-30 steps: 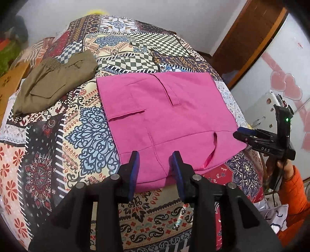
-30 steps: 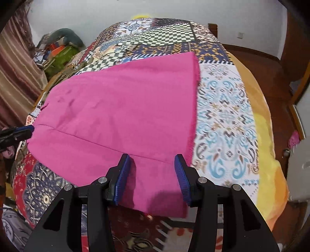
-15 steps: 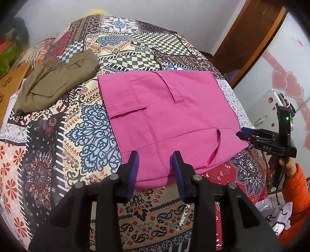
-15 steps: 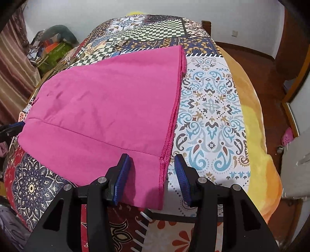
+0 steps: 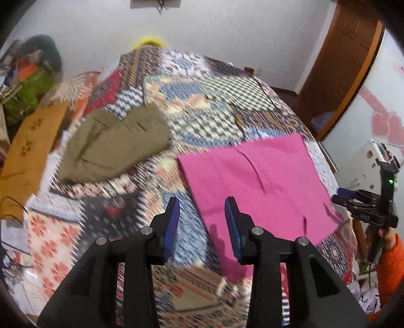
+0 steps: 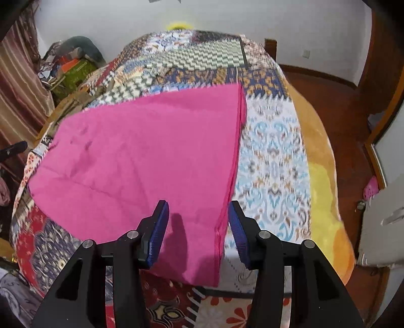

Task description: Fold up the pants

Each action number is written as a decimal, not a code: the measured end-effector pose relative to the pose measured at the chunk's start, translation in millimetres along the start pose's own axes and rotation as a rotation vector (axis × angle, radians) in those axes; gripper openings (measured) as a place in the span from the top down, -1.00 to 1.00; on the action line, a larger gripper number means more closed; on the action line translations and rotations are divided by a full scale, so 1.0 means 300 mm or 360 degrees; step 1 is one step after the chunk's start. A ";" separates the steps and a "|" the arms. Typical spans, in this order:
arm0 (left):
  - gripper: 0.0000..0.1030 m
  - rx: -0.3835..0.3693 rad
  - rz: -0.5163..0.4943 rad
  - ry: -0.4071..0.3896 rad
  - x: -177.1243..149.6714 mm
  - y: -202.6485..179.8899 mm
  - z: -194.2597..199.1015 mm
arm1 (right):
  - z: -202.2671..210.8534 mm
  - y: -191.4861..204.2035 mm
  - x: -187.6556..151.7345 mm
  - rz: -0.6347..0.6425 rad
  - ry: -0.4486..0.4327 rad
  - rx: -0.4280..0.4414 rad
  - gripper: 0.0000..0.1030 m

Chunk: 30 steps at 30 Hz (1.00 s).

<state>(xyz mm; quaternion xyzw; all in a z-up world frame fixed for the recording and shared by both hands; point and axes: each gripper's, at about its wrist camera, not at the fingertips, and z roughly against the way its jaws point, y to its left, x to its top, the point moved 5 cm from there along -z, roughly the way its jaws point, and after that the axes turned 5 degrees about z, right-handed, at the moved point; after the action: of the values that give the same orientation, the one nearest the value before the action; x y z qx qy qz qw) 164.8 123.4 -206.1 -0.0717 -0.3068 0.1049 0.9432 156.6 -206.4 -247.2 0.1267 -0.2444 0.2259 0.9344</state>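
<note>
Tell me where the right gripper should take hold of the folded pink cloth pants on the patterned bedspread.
Probably the near right corner of the pink pants, where the stitched side edge meets the bottom edge. It lies flat just ahead of the open right gripper, so come down from the near side, straddling that edge.

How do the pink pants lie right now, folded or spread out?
Folded: the pink pants lie as a flat rectangle with a doubled edge on the patterned bedspread.

A bed [image 6: 275,156] under a patchwork quilt [image 5: 214,101] filled the room. White walls [image 6: 227,15] met a reddish wooden floor [image 6: 335,106]. A brown wooden door [image 5: 343,58] stood at the right; striped curtains [image 6: 17,83] hung at the left beside piled clutter [image 6: 73,63].
</note>
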 end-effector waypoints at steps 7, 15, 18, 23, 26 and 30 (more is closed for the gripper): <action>0.29 0.0144 -0.0061 -0.0054 0.140 0.081 -0.035 | -0.009 -0.015 0.103 0.0016 -0.0071 -0.0030 0.12; 0.29 0.0090 -0.0038 0.0082 0.164 0.120 -0.186 | -0.062 -0.071 0.194 -0.0008 -0.0097 -0.0070 0.12; 0.29 0.0052 -0.0037 0.0144 0.145 0.098 -0.254 | -0.095 -0.093 0.226 -0.0012 -0.0091 -0.0082 0.12; 0.29 -0.0019 -0.0027 0.0232 0.120 0.068 -0.346 | -0.145 -0.120 0.272 -0.0017 -0.0086 -0.0092 0.12; 0.29 -0.0055 -0.0009 0.0269 0.118 0.057 -0.385 | -0.172 -0.137 0.288 -0.0026 -0.0082 -0.0092 0.12; 0.29 -0.0084 0.0015 0.0303 0.121 0.049 -0.426 | -0.210 -0.162 0.301 -0.0048 -0.0069 -0.0091 0.12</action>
<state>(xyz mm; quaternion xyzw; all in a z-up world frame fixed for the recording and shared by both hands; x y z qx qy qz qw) 267.0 137.2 -291.1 -0.1077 -0.2182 0.0938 0.9654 275.5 -194.0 -260.3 0.1084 -0.2690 0.2020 0.9354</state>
